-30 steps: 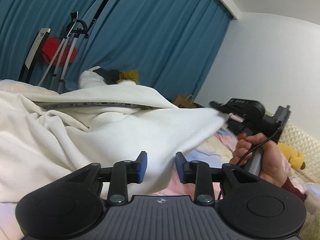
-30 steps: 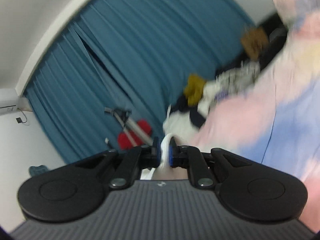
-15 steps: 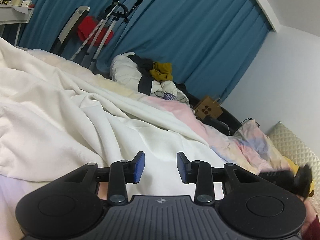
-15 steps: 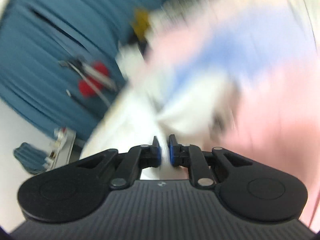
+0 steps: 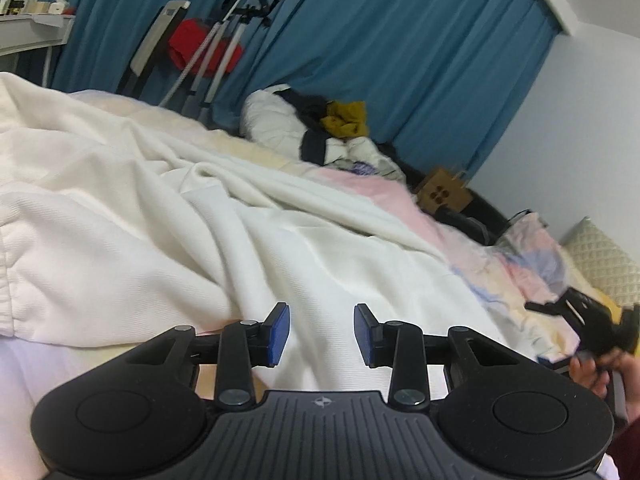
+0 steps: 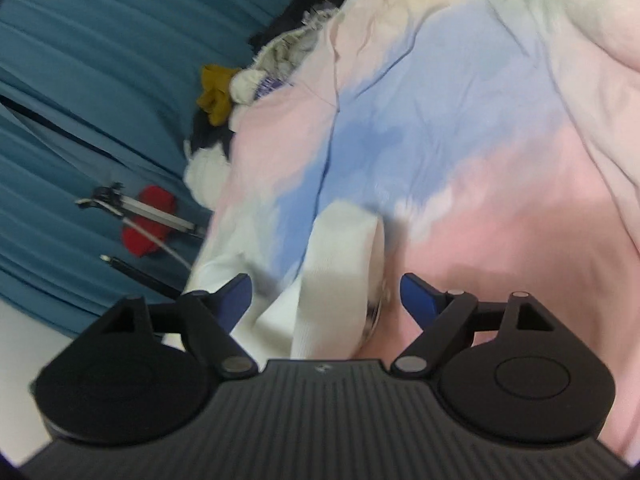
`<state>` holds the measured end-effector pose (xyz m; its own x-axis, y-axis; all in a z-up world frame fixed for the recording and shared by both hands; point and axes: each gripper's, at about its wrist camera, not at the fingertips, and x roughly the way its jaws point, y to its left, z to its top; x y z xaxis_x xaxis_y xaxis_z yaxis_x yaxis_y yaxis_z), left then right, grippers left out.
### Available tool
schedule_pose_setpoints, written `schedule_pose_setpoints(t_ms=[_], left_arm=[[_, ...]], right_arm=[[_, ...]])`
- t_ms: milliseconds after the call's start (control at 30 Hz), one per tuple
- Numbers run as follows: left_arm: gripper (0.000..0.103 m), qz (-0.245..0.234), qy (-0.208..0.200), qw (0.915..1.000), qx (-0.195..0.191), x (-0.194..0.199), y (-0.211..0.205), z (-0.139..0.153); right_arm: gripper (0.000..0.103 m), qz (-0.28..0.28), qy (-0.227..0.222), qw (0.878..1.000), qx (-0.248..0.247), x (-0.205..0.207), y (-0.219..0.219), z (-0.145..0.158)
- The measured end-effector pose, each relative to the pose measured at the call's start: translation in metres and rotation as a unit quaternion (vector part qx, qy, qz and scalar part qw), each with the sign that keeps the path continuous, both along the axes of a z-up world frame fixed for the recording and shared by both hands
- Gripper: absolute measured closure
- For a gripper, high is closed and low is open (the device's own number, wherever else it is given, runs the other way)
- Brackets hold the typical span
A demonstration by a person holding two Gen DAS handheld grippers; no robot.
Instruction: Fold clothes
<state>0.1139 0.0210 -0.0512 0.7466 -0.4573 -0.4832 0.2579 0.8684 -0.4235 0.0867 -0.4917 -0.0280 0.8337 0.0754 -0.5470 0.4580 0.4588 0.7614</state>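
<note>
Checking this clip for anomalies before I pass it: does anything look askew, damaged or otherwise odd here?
Nothing damaged or spilled. The white garment lies rumpled and unfolded across the pastel bedsheet, one cuffed end between the open right gripper. The left gripper is open above it. A loose clothes pile sits by the curtain.

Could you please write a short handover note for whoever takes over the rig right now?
Left gripper: open, empty, hovering low over the white garment.
Right gripper: open, holding nothing; a cuffed end of the white garment lies loose between its fingers.
The garment is spread out and rumpled on the pastel bedspread. A pile of other clothes sits at the far edge of the bed.
Done: the garment is laid down; no neat fold shows.
Left: smooth it, fold it, then take on the pile.
</note>
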Motion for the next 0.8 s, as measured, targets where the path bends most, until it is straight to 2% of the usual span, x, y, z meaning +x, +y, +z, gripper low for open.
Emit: schedule_pose_setpoints(t_ms=[67,133,167,200,267,300,400,500,567,667,733,800], left_arm=[[0.066,0.007,0.007,0.9998,0.017,0.004,-0.002,-0.003],[0.066,0.012,0.016,0.9995,0.026,0.007,-0.005,-0.006],[0.066,0.015,0.02,0.9992,0.031,0.008,-0.006,-0.008],[0.066,0.017,0.023,0.9989,0.036,0.01,-0.006,-0.009],[0.066,0.018,0.028,0.9988,0.036,0.011,-0.005,-0.011],[0.066,0.018,0.031,0.9987,0.035,0.012,-0.005,-0.012],[0.066,0.019,0.038,0.9986,0.033,0.015,-0.004,-0.014],[0.066,0.019,0.045,0.9984,0.029,0.017,-0.003,-0.016],[0.065,0.018,0.048,0.9985,0.021,0.017,-0.002,-0.017],[0.06,0.023,0.056,0.9982,-0.002,0.012,0.006,-0.014],[0.055,0.026,0.062,0.9976,-0.018,0.008,0.011,-0.013],[0.05,0.04,0.082,0.9947,-0.048,0.002,0.022,-0.012]], right_arm=[[0.02,0.019,0.018,1.0,0.007,0.035,-0.012,-0.01],[0.027,0.042,0.043,0.998,-0.003,0.071,-0.006,-0.02],[0.042,0.052,0.055,0.997,-0.009,0.088,-0.003,-0.025],[0.065,0.051,0.07,0.996,-0.026,0.096,-0.001,-0.027],[0.085,0.046,0.082,0.994,-0.053,0.108,0.001,-0.026],[0.089,0.044,0.08,0.994,-0.064,0.113,0.001,-0.023],[0.091,0.037,0.031,0.993,-0.111,0.113,0.004,0.002],[0.092,0.004,-0.055,0.984,-0.172,0.099,0.003,0.041],[0.092,-0.051,-0.127,0.966,-0.219,0.08,-0.001,0.061],[0.093,-0.138,-0.165,0.942,-0.257,0.053,-0.02,0.07],[0.093,-0.2,-0.146,0.943,-0.224,0.038,-0.047,0.048],[0.093,-0.224,-0.081,0.952,-0.192,0.035,-0.074,0.01]])
